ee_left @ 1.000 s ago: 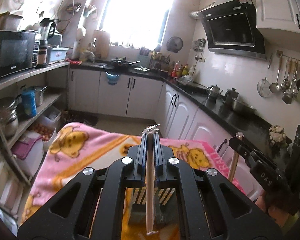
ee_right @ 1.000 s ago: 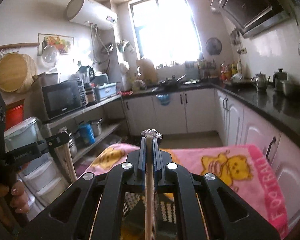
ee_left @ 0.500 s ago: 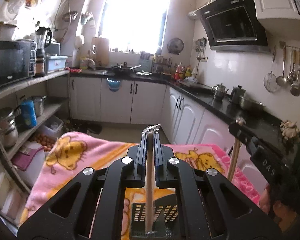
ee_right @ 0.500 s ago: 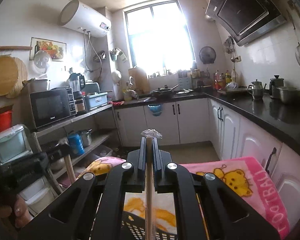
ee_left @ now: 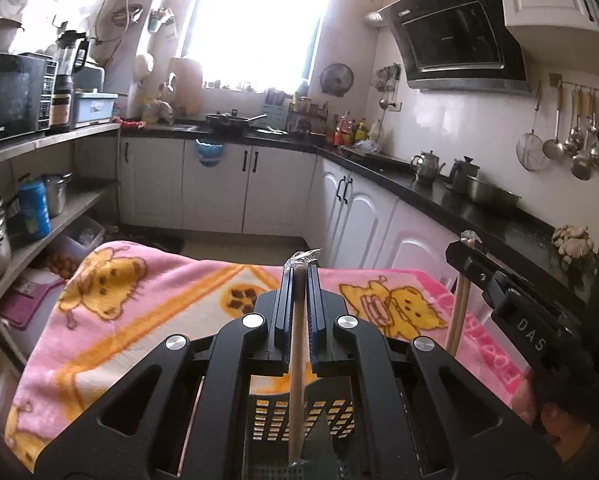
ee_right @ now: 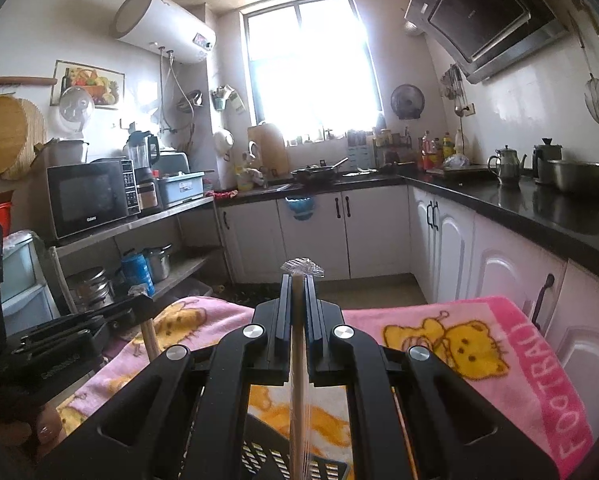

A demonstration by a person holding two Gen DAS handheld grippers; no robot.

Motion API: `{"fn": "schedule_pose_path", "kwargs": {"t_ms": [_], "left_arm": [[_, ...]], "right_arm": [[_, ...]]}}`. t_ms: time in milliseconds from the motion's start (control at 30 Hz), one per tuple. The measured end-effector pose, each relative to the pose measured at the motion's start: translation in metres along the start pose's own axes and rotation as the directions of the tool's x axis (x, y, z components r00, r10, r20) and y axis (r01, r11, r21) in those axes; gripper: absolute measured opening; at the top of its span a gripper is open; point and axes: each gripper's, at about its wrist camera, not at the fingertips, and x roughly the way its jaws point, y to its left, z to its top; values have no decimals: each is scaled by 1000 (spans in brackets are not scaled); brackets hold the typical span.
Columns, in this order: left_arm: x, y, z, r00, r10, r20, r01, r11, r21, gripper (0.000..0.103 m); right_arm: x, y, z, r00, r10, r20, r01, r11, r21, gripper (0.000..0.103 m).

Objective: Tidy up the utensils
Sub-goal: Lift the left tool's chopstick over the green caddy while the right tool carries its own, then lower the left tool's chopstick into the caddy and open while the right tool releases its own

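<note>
My left gripper [ee_left: 299, 276] is clamped tight on a pair of wooden chopsticks [ee_left: 297, 360] in a clear plastic sleeve; the crimped end of the sleeve sticks out just past the fingers [ee_left: 313, 300]. The pale sticks run straight back between the fingers and down toward me, their lower end reaching into a dark perforated plastic basket [ee_left: 299, 416] that sits directly under the fingers on the pink cartoon blanket [ee_left: 139, 300] covering the tabletop.

My right gripper [ee_right: 298, 280] is likewise closed on a second wrapped pair of chopsticks [ee_right: 298, 380], thin, light wood, with the transparent wrapper fanning out beyond the fingertips. That pair hangs down between the fingers toward the slotted rim of the same basket [ee_right: 259, 456], whose edge shows just below them.

From the left camera I see the right gripper [ee_left: 465, 250] off to the right of my fingers, its chopsticks [ee_left: 457, 312] hanging over the blanket's edge. From the right camera the left gripper [ee_right: 139, 300] sits to the left, chopsticks [ee_right: 151, 336] hanging beneath.
</note>
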Motion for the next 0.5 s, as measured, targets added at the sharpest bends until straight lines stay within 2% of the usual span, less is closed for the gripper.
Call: {"fn": "schedule_pose_path", "kwargs": {"t_ms": [233, 500], "left_arm": [[6, 3, -14, 999, -36, -33, 35, 999, -7, 2], [4, 9, -26, 998, -27, -53, 26, 1000, -15, 2]], "right_arm": [[-1, -1, -17, 1000, 2, -18, -2, 1000, 7, 6], [-6, 2, -26, 999, 0, -44, 1, 1000, 10, 7]]}}
